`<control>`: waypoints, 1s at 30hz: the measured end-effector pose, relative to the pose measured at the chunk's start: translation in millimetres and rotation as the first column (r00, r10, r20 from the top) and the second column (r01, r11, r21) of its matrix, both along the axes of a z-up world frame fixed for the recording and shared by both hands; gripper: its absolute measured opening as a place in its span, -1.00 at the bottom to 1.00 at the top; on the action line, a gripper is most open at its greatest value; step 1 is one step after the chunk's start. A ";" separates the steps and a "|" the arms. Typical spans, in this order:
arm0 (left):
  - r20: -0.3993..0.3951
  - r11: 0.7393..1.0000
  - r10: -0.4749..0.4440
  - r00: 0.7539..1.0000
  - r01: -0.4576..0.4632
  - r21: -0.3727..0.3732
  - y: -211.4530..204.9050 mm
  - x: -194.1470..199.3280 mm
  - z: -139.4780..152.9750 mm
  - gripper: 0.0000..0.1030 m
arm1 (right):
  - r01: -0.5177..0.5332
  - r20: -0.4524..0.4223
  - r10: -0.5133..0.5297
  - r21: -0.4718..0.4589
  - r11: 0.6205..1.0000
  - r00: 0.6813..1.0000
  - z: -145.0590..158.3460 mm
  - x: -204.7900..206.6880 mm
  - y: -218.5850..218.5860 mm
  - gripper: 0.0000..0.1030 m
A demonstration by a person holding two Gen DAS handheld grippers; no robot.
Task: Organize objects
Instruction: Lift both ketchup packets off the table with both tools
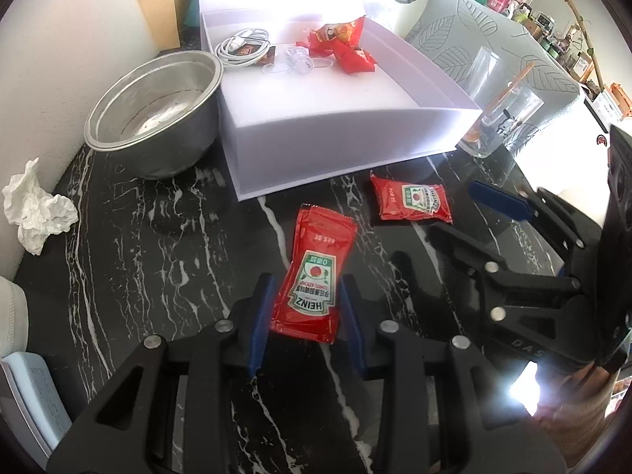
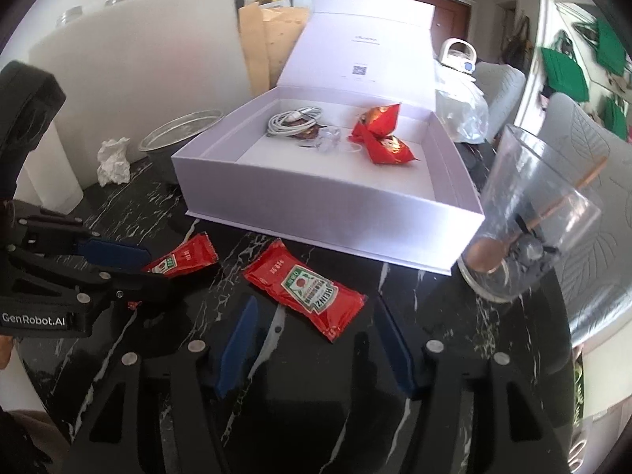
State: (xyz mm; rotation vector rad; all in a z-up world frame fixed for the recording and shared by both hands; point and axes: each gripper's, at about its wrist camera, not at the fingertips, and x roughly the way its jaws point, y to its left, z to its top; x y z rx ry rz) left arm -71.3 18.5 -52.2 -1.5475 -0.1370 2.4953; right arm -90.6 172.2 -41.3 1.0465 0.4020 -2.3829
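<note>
Blue-padded fingers (image 1: 260,316) of the left gripper (image 1: 306,316) sit narrowed around a ketchup sachet (image 1: 312,276), its lower end between the pads and seemingly pinched at the edges, the rest lying flat on the black marble table (image 1: 158,237) ahead of the fingertips. Right gripper (image 2: 316,339) stands about half open with nothing between its jaws; a second ketchup sachet (image 2: 304,288) lies just beyond its fingertips, untouched. Farther out from both sits the open white box (image 2: 335,213), already holding a coiled cable (image 2: 292,120) and red snack packets (image 2: 379,134). Left of the box are a metal bowl (image 1: 154,114) and a crumpled tissue (image 1: 35,209); to its right, a clear glass (image 2: 529,213).

Each sachet looks light, soft and slick, its filling likely to shift, so pinching across the flat sealed edge should hold better than squeezing the bulging middle, which might burst
</note>
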 end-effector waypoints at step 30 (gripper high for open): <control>0.006 1.000 -0.010 1.000 0.010 -0.002 4.4 10.6 10.8 -0.39 | 0.023 0.087 -0.026 0.030 0.999 0.996 -0.5 29.1 1.9 -0.58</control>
